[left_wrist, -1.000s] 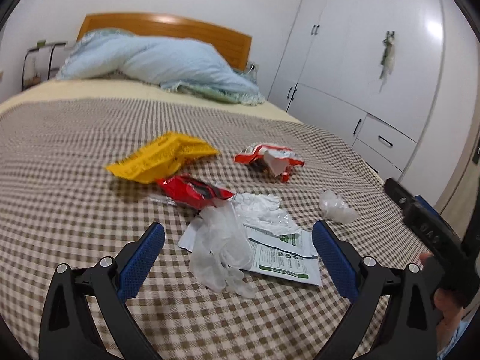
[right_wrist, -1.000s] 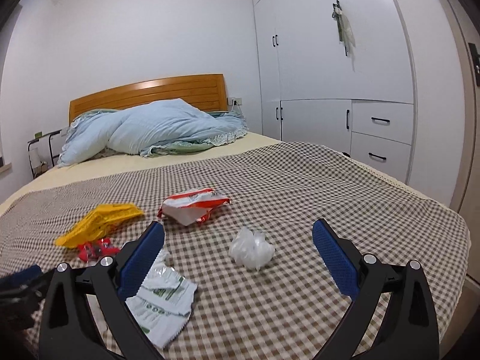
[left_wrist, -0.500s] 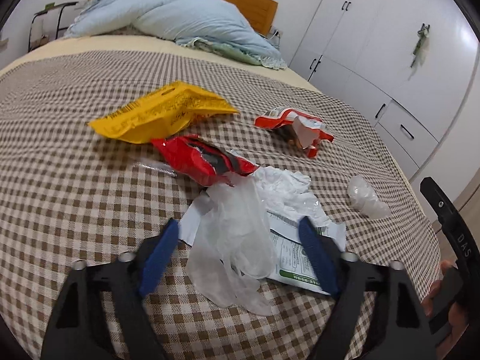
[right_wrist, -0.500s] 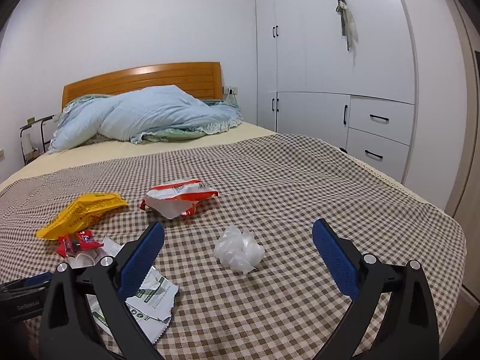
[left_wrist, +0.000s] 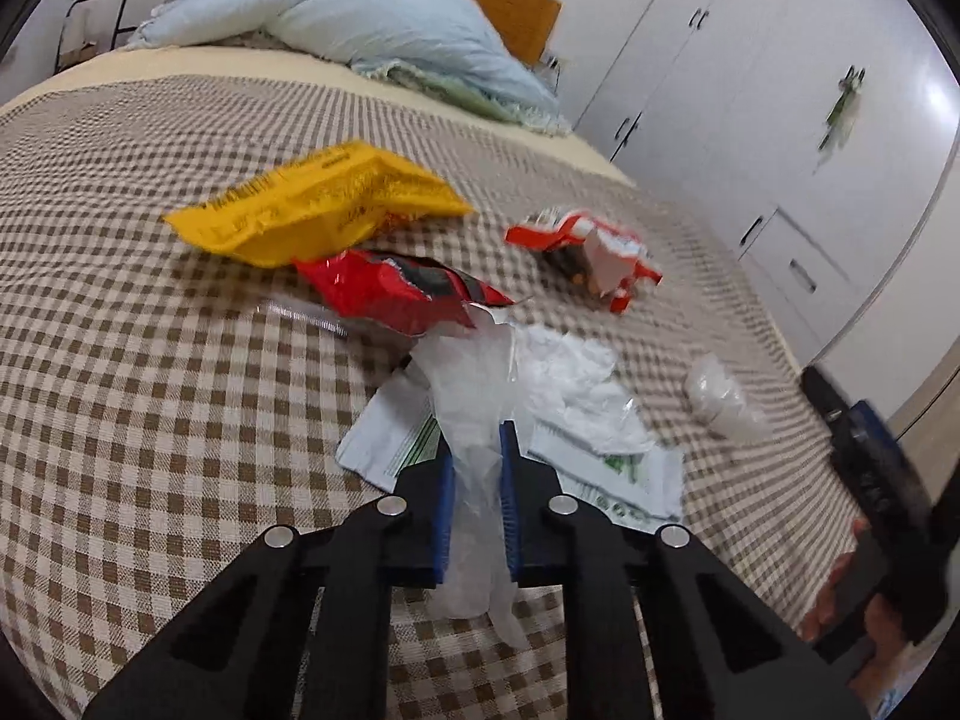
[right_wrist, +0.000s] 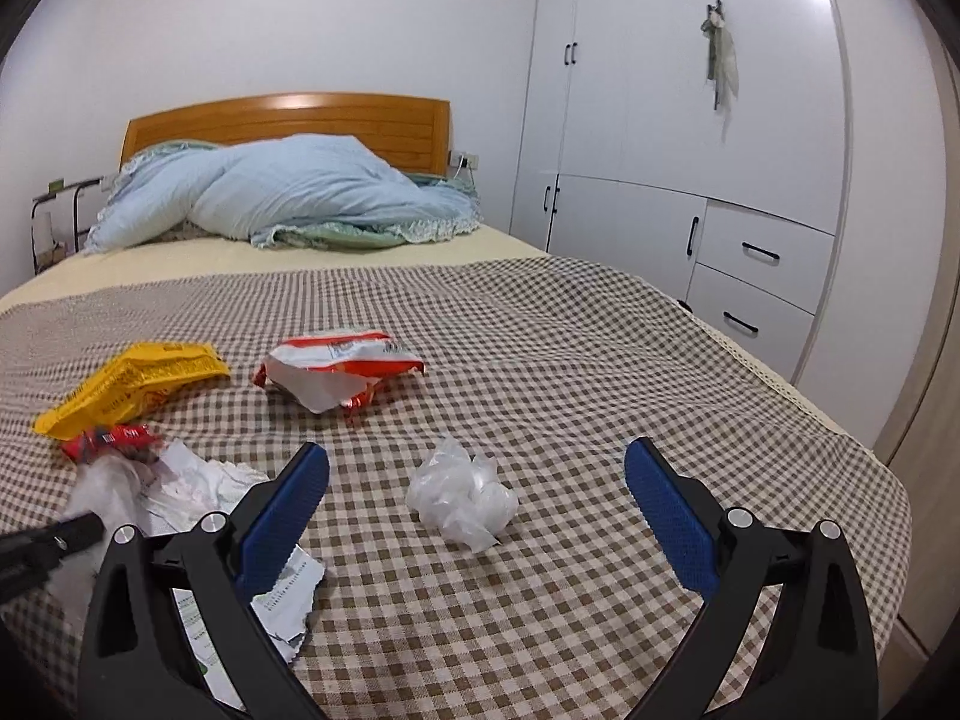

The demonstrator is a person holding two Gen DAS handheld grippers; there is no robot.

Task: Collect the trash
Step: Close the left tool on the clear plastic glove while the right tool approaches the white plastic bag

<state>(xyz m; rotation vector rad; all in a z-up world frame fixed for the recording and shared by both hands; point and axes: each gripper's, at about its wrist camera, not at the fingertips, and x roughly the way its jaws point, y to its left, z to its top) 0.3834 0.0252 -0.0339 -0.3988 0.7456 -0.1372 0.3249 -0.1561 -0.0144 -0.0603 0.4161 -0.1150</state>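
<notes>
the left gripper (left_wrist: 475, 450) has its blue pads pressed on a thin clear plastic glove (left_wrist: 474, 414), which lies over a white and green paper packet (left_wrist: 636, 480) on the brown checked bed cover (left_wrist: 150, 390). the right gripper (right_wrist: 477, 480) is wide open and holds nothing; a crumpled clear plastic wad (right_wrist: 459, 495) lies on the cover between its fingers.

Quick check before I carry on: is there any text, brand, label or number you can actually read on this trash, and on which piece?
Nothing reads clearly.
Yellow bag: dark print along the edge, motion-blurred.
Red-and-white wrapper: blue and red characters, too small.
Small red wrapper: white label patch, unreadable.
White-and-green packet: fine lines of print, too small.
Glove in the left fingers and plastic wad: no print.
</notes>
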